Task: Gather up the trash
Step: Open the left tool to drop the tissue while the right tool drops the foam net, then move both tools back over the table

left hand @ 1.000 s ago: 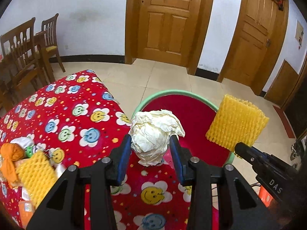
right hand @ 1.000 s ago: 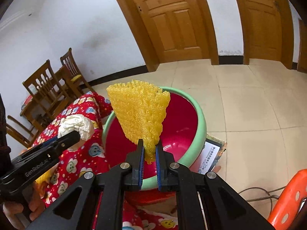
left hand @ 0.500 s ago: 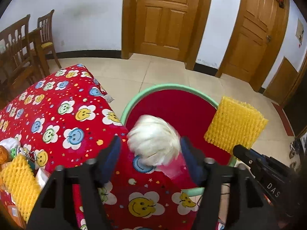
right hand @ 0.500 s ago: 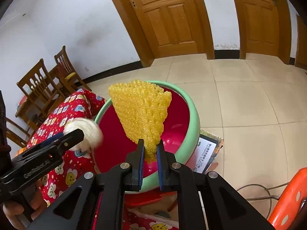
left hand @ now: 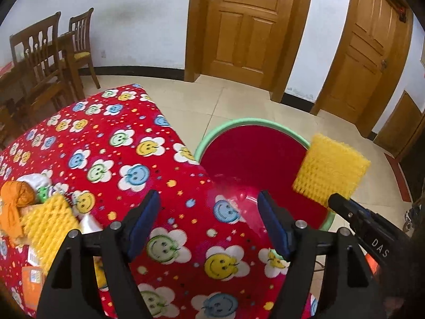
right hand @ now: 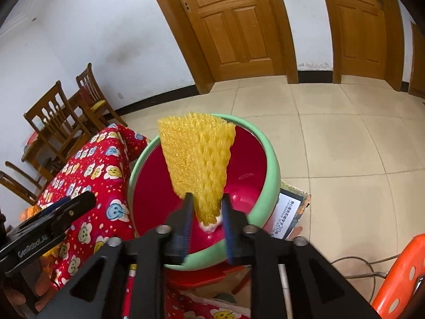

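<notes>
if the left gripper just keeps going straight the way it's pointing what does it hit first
Probably the red tablecloth near the table's corner, with the red basin just beyond; the left gripper is open and empty. Depth is unclear.

The right hand-held gripper (right hand: 205,212) has its blue-padded jaws parted, with the narrow end of a yellow foam fruit net (right hand: 198,159) between them; whether the pads touch the net is unclear. The net fans upward over a red basin with a green rim (right hand: 271,183). A white scrap (right hand: 211,226) lies in the basin just below the net. At left, the left hand-held gripper (right hand: 66,210) hangs over the counter's red smiley-flower cloth (right hand: 106,186). An orange plastic stool (right hand: 401,276) sits at near right.
</notes>
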A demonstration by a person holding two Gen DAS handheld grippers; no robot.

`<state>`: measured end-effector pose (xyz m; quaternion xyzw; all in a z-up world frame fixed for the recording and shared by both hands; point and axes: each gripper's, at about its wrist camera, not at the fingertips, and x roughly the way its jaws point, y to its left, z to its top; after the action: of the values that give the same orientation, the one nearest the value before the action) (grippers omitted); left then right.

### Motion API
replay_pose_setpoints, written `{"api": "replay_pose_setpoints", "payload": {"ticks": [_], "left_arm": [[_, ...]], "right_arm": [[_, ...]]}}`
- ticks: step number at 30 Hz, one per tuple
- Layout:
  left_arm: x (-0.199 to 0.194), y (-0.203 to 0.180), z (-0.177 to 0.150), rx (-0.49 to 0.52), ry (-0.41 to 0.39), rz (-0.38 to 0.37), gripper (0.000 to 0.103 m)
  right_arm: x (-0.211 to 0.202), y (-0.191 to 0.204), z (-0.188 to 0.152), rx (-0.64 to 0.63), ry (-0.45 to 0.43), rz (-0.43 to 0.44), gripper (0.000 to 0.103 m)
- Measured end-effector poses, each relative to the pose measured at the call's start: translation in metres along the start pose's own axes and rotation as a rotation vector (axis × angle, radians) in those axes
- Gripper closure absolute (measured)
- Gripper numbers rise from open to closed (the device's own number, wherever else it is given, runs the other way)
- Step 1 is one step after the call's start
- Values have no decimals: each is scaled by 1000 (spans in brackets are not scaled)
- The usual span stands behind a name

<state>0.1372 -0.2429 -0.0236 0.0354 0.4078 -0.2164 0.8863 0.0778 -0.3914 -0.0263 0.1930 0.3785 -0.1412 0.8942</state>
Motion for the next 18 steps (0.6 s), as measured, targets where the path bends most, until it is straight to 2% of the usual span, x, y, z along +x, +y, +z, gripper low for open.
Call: {"api": "replay_pose_setpoints", "payload": {"ticks": [3,15,18], "left_arm": [[-8,3,-1,0,-12,11,26],[-50,11,-4,-17,-58,6,26],[-61,16,-7,-30,-68,8,26]], "right_arm": [[-3,0,-1,7,-6,1,56],[-33,12,-2,13,-51,36,33],[-40,18,-4,10,-57,54,31]]}}
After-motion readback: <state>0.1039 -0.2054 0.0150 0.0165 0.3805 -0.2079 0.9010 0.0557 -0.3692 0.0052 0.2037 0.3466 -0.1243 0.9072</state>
